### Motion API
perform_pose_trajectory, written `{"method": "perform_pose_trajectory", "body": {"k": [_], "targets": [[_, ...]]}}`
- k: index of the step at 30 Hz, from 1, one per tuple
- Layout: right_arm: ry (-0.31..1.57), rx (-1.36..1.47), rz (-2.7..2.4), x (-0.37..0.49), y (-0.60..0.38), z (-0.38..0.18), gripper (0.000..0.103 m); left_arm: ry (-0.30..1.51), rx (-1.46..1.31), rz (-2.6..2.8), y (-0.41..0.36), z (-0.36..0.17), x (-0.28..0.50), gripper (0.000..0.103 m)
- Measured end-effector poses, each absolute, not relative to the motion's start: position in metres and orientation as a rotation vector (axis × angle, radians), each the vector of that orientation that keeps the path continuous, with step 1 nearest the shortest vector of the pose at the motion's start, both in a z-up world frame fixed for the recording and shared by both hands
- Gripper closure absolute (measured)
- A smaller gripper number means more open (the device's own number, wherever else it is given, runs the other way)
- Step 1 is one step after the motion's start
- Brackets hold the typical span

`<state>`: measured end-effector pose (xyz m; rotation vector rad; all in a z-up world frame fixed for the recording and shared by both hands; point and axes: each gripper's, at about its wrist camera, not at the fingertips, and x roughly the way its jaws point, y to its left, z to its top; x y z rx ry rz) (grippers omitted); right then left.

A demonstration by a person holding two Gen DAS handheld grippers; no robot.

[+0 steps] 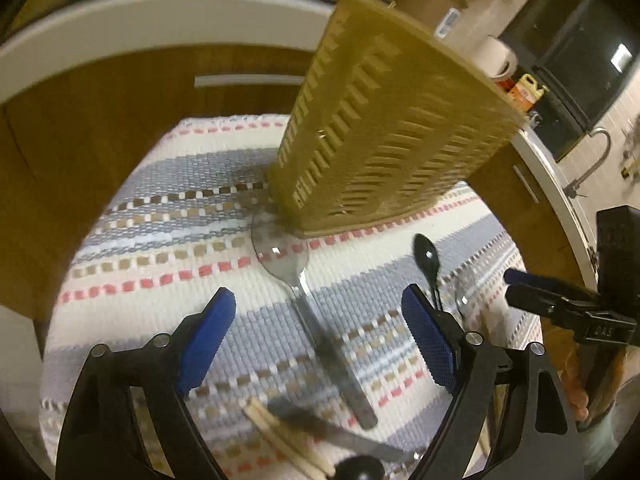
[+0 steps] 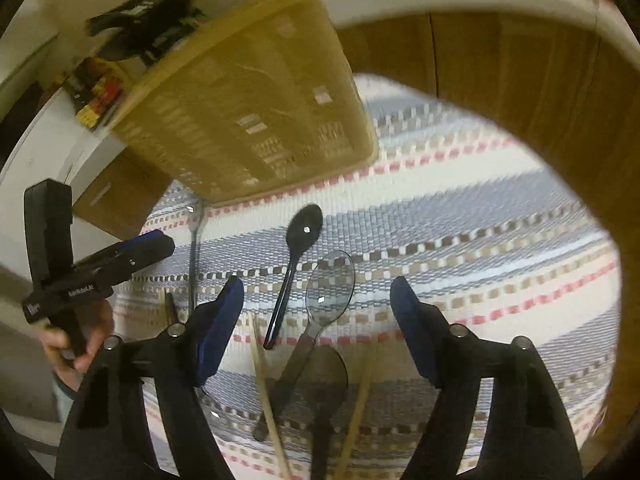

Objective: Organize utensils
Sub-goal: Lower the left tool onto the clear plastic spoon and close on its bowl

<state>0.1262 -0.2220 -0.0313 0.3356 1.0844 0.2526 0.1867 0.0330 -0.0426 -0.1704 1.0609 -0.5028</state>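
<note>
Several utensils lie on a striped woven mat. My left gripper is open above a clear grey spoon, whose handle runs back between the blue pads without touching them. A tan slotted basket stands just beyond the spoon's bowl. In the right wrist view my right gripper is open over another clear spoon. A black spoon lies to its left. Wooden chopsticks and a dark spoon lie near the fingers' base. The tan basket stands at the upper left.
Wooden cabinet fronts under a white counter edge curve around the mat. A faucet and a black appliance are at the right. The right gripper shows in the left wrist view, with a hand holding it.
</note>
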Motion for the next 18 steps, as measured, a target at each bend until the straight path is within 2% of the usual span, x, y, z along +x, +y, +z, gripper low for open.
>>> {"method": "perform_pose_trajectory", "body": {"k": [5,13,18], "targets": [[1.191,0.336,0.219,0.143,-0.213,-0.049,0.048,1.127,-0.141,-0.428,0.025,-0.055,0.211,0.028],[1.213,0.222,0.159,0.142,-0.181,-0.059,0.049,1.139,-0.074,-0.383,0.01,-0.057,0.228,0.028],[1.216,0.15,0.119,0.137,-0.157,-0.066,0.049,1.118,0.014,-0.304,-0.015,-0.063,0.231,0.035]]}}
